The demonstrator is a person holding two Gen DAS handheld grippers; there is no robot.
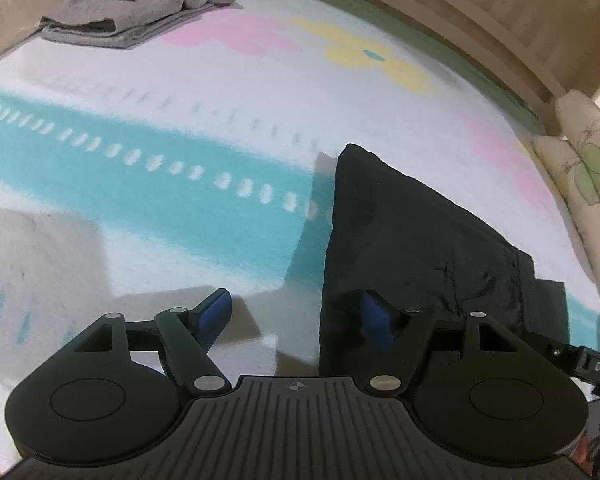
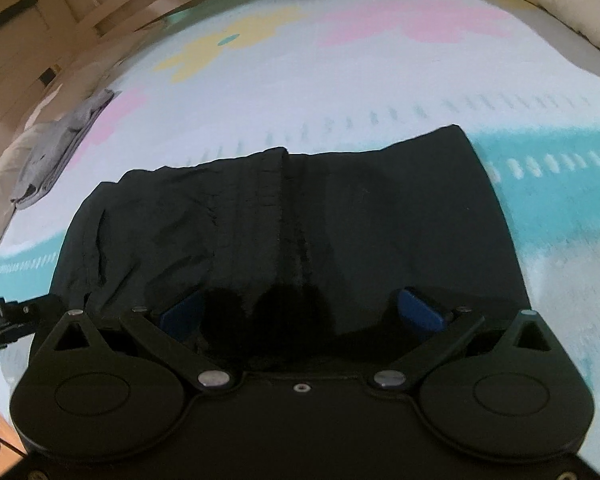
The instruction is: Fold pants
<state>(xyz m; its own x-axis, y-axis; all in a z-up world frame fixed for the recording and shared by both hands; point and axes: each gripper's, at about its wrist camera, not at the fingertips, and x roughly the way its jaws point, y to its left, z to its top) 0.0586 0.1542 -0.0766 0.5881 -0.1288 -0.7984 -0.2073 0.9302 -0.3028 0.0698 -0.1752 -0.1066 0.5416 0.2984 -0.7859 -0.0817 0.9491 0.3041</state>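
Black pants (image 2: 292, 236) on flowered blanket (image 1: 220, 92), grey folded clothes (image 1: 136, 8) beyond, both tongs (image 1: 296, 316) (image 2: 300, 312) open, empty.

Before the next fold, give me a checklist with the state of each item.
1. Left tool empty: ok, fingers apart, nothing between them; one blue pad over the blanket, the other over the edge of the black pants.
2. Right tool empty: ok, open wide above the pants, no cloth pinched.
3. Pants folded down flat: ok, a compact dark rectangle, waistband ridge across the middle.
4. Edges lined up: cannot tell, the near edge is hidden under the tools.
5. Folded grey garment out of the way: ok, far across the bed, apart from the pants.
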